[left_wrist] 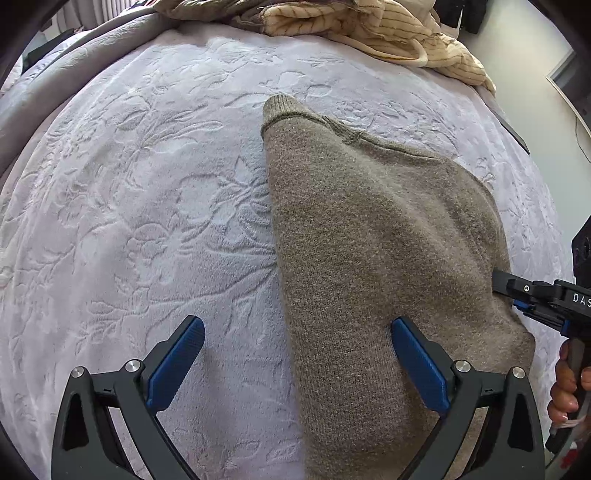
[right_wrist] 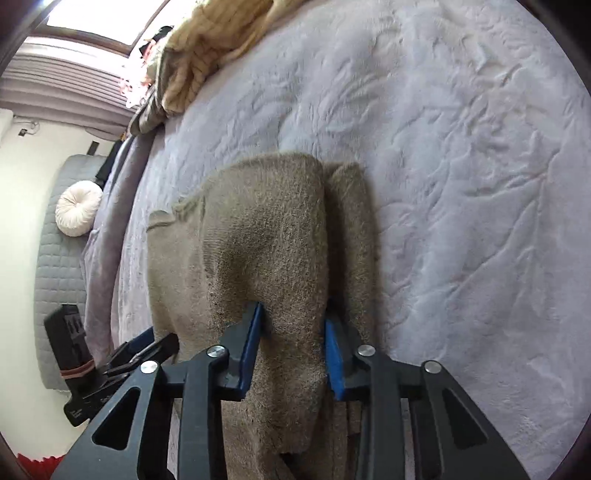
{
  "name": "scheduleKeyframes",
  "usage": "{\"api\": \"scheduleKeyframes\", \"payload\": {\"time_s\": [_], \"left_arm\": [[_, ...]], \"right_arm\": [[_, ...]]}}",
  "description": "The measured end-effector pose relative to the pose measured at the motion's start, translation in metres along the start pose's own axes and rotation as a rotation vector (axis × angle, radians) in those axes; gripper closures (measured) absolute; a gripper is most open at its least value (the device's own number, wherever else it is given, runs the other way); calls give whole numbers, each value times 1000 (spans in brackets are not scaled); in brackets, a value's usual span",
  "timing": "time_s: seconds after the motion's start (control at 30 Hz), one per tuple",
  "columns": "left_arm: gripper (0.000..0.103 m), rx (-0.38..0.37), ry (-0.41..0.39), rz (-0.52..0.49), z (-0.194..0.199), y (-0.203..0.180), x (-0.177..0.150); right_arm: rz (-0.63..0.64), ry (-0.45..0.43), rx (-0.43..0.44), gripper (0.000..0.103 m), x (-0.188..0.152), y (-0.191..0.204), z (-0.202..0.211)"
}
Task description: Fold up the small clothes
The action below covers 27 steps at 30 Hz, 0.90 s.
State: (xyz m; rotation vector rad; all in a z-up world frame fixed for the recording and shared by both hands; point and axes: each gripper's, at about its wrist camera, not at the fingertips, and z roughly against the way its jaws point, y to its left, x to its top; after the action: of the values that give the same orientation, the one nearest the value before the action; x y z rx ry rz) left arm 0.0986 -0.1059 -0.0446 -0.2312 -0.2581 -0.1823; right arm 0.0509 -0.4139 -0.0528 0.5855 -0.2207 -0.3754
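Sweater (left_wrist: 369, 258) x1, hand-held grippers x2

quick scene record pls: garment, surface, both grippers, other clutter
garment: brown-grey knit sweater, partly folded, lying on the bed
surface: pale lilac embossed floral blanket
left gripper: open above the sweater's left edge, holding nothing
right gripper: sweater fold between its blue pads; grip unclear
clutter: cream striped knit garment heaped at the far edge
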Motion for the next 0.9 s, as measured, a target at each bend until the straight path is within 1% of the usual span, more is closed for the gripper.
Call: {"api": "scheduleKeyframes", "payload": {"time_s": [0.07, 0.13, 0.17, 0.2, 0.27, 0.33, 0.43, 0.5, 0.57, 0.6, 0.63, 0.7, 0.77, 0.8, 0.83, 0.87, 0.9], "left_arm": [[1, -10, -21, -14, 9, -5, 0], [1, -20, -39, -46, 14, -13, -1], [1, -16, -37, -73, 12, -20, -2], [1, -3, -28, -95, 7, -26, -4], [1, 16, -4, -121, -5, -35, -7], [1, 11, 2, -100, -10, -37, -8], [1, 3, 7, -94, -10, -36, -7], [1, 2, 6, -99, -11, -35, -7], [1, 5, 4, -99, -10, -33, -7], [1, 5, 4, -97, -10, -32, -7], [1, 4, 4, -92, -8, -30, -8], [1, 6, 1, -87, -9, -30, -9], [1, 10, -4, -88, -9, -32, -10], [1, 12, -5, -87, -8, -31, -11], [1, 13, -4, -86, -8, -31, -11], [1, 12, -2, -84, -8, -30, -10], [1, 10, 3, -84, -9, -31, -10]], "right_arm": [[18, -23, 10, 89, 0, 7, 6], [74, -83, 11, 92, -4, 18, 28], [81, -94, 3, 96, -4, 19, 33], [88, -90, -20, 96, -6, 15, 34], [81, -42, -80, 96, -4, 1, 19], [54, -19, -95, 95, -4, -11, 5], [52, -51, -112, 94, -9, -11, 6], [48, -65, -129, 92, -15, -9, 12], [7, -81, -119, 84, -19, -9, 23], [-4, -90, -121, 83, -22, -8, 31], [1, -106, -112, 83, -26, -4, 40], [42, -139, -60, 83, -34, 10, 57], [95, -139, -22, 83, -43, 26, 66], [118, -125, -12, 83, -48, 33, 65], [135, -103, -15, 83, -53, 38, 60], [150, -79, -45, 83, -57, 41, 53], [164, -52, -94, 84, -61, 41, 42]]}}
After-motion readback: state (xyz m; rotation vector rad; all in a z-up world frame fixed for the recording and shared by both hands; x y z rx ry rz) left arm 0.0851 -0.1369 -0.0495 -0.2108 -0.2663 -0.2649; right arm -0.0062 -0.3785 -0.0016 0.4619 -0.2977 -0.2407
